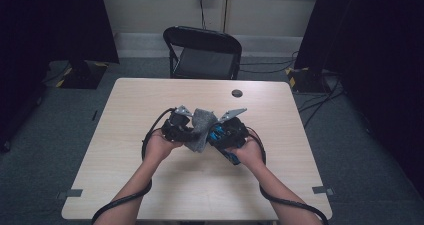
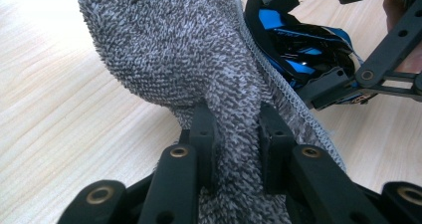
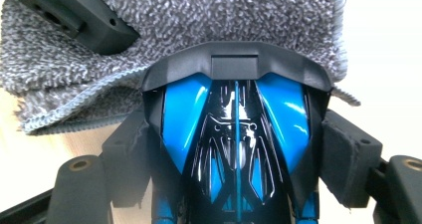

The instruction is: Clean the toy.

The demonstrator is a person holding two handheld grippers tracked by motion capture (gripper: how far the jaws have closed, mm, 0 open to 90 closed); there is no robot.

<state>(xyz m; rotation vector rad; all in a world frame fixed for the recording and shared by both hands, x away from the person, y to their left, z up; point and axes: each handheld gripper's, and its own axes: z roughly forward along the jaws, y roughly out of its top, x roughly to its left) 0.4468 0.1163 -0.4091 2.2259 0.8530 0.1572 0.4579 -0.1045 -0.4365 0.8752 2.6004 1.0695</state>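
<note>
Grey cloth (image 2: 199,74) pinched tight by left gripper (image 2: 238,134), held up over middle of table (image 1: 150,185). Blue toy car (image 3: 234,134) squeezed by right gripper (image 3: 234,149), nose pressed into cloth, car on cloth's right side

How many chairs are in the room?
1. A black folding chair stands at the far side of the table, facing it. The dark curtains at both sides could hide more.
</note>
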